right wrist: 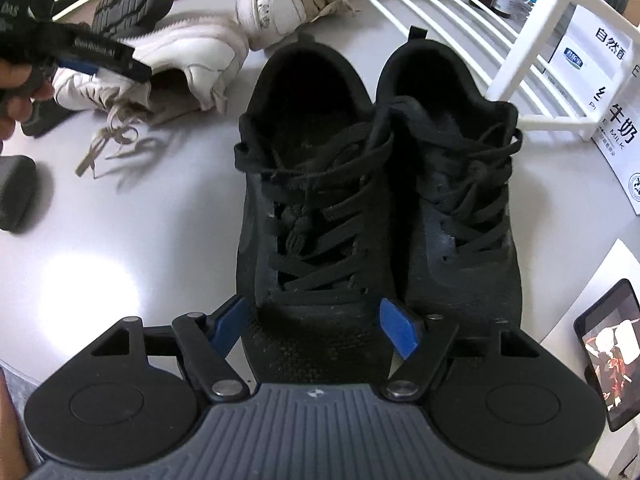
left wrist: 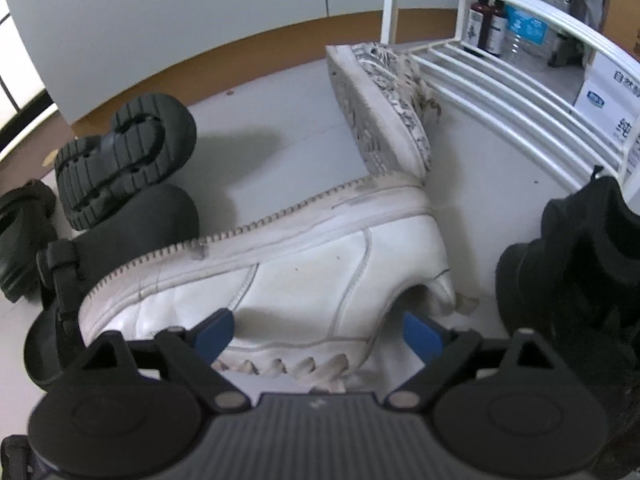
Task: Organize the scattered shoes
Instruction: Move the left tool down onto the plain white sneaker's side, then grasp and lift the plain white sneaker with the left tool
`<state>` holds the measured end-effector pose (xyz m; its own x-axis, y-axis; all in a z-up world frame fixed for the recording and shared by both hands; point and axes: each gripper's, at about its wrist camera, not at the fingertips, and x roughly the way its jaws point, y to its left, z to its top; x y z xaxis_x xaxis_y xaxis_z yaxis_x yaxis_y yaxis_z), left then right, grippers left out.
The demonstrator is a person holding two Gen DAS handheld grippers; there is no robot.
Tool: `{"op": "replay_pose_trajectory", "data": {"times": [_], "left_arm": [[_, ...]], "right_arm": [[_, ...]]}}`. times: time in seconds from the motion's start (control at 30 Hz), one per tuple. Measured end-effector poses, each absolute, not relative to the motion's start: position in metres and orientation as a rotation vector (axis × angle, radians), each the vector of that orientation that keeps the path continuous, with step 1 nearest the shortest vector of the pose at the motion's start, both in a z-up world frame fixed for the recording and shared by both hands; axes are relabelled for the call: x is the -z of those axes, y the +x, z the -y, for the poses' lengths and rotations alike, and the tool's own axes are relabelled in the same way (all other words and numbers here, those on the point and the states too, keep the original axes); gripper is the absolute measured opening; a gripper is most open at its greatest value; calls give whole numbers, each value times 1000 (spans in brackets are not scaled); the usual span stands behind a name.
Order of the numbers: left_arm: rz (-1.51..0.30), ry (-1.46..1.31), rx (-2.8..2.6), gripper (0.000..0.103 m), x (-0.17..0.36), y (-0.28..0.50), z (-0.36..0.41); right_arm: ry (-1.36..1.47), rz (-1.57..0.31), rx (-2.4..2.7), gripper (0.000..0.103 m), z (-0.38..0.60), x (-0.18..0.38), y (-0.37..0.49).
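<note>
Black sneakers [right wrist: 380,208] are sitting paired, one between the right gripper [right wrist: 316,328]'s spread fingers – the left gripper [left wrist: 316,332], fingers released, is straddling the tipped white sneaker [left wrist: 272,272], others lying scattered beyond.

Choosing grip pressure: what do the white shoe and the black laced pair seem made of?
White shoe: likely smooth leather or faux leather, with a slight sheen, stitched panels and scuffs. Black laced pair: apparently matte woven fabric or mesh, textured toe.
</note>
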<state>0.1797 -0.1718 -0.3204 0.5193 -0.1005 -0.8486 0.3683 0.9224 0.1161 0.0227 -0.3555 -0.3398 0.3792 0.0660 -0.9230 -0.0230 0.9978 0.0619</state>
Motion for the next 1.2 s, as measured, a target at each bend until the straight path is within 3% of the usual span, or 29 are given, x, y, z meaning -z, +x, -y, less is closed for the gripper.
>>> {"op": "replay_pose_trajectory", "data": {"times": [0.1,0.2,0.53,0.63,0.8,1.2], "left_arm": [[-980,353,282,93,324,183,177],[-945,440,275,100,335,183,186],[-839,633,231,102,361,182,205],[-819,577,234,96,357,180,199],[-762,604,295,74,355,164,199],[-755,514,363,71,342,134,174]], "right_arm": [[66,-1169,-75,77,354,334,20],[69,-1156,-89,77,351,330,20],[89,-1143,-101,77,351,328,23],[88,-1138,-108,77,349,327,23],[92,-1126,-107,77,349,325,24],[93,-1118,-112,77,349,326,26]]}}
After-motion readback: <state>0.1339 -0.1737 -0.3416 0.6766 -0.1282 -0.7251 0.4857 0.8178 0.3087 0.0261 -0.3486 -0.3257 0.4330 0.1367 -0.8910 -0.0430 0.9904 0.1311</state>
